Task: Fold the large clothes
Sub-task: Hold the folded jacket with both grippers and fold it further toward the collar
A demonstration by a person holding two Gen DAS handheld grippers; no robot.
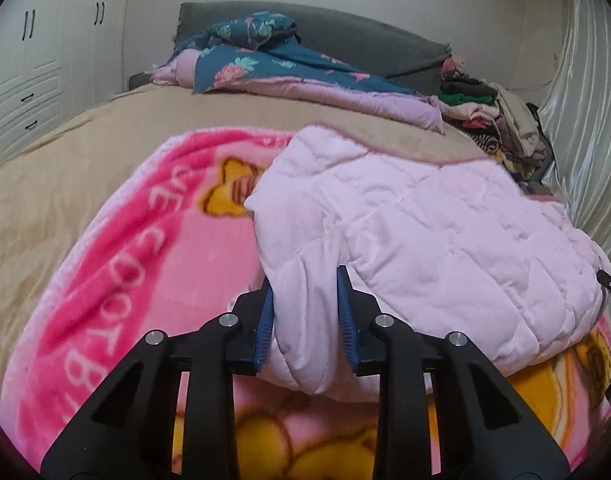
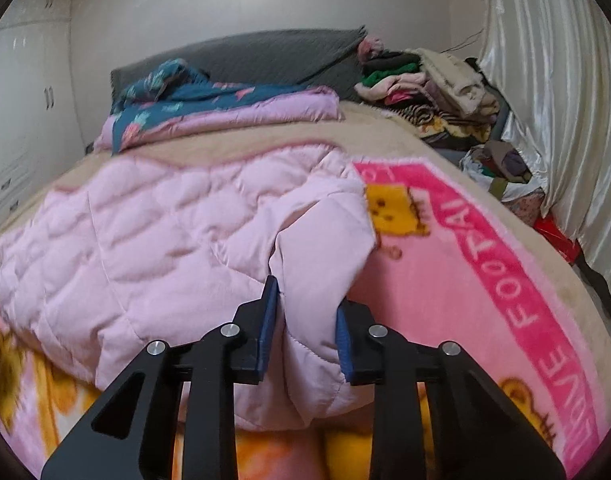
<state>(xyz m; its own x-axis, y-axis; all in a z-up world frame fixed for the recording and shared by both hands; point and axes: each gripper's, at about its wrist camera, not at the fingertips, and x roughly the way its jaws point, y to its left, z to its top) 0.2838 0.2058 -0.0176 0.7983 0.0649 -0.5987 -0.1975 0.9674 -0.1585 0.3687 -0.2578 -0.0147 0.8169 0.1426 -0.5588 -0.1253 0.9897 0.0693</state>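
Nearest to us, our left gripper (image 1: 305, 316) has its blue pads pressed against a thick bunch of the pale pink quilted jacket (image 1: 425, 240), and our right gripper (image 2: 307, 330) pinches another bunch of the same garment, each set of fingers clamped on padding at the near edge. We judge that we hold the two near ends so the jacket can be lifted and carried over evenly, since one grip alone would let the bulky fabric sag and twist. The jacket lies in a rumpled heap across the pink cartoon fleece blanket (image 1: 117, 264), which is spread flat over the bed and serves as our folding surface. Beyond it runs the tan bedspread (image 1: 57, 168). Farther still, against the grey headboard (image 1: 365, 36), a lilac quilt with a dark blue floral cover (image 1: 265, 64) lies loosely folded. At the far right a pile of assorted clothes (image 1: 501, 120) sits beside the shiny white curtain (image 1: 585, 92), and white cupboards (image 1: 29, 68) stand far left.
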